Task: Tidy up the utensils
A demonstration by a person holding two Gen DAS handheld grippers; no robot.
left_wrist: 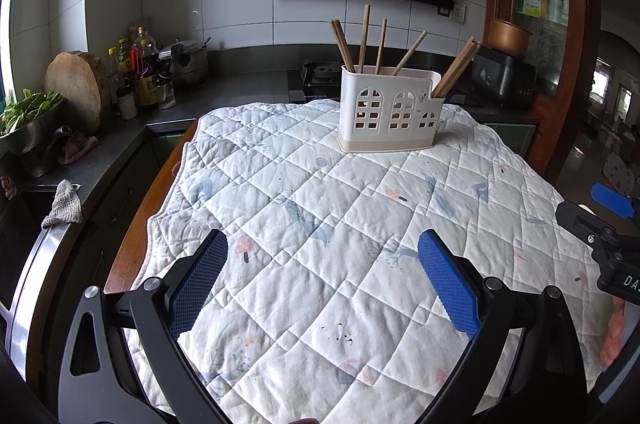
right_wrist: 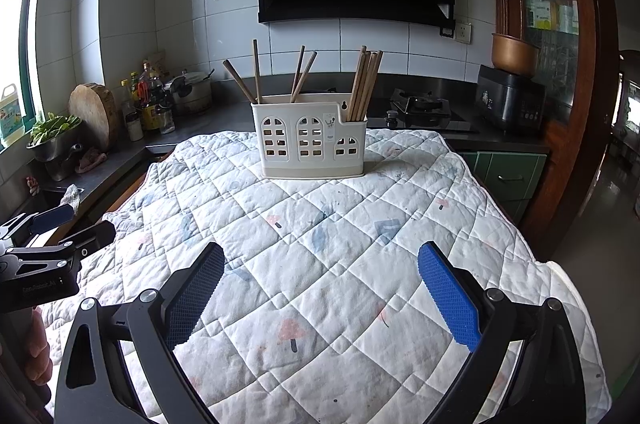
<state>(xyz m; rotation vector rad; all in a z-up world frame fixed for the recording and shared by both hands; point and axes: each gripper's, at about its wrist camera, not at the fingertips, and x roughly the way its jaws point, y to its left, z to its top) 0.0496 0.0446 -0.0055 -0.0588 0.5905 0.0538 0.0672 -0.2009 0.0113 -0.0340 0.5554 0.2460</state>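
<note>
Chopsticks [right_wrist: 362, 84] in holder [right_wrist: 310, 144]; both grippers' fingers [left_wrist: 448, 282] wide apart, empty.

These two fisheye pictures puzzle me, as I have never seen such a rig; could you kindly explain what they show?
No robot is here: a person holds a set of two-finger tongs in each hand, each with a camera looking forward along its blue pads. One picture is from the left tongs, the other from the right tongs. Both are open and hold nothing. Below them lies a quilted cloth over a table in a kitchen. On its far part stands a white utensil holder with wooden chopsticks upright or leaning inside. No loose utensils show on the cloth.
</note>
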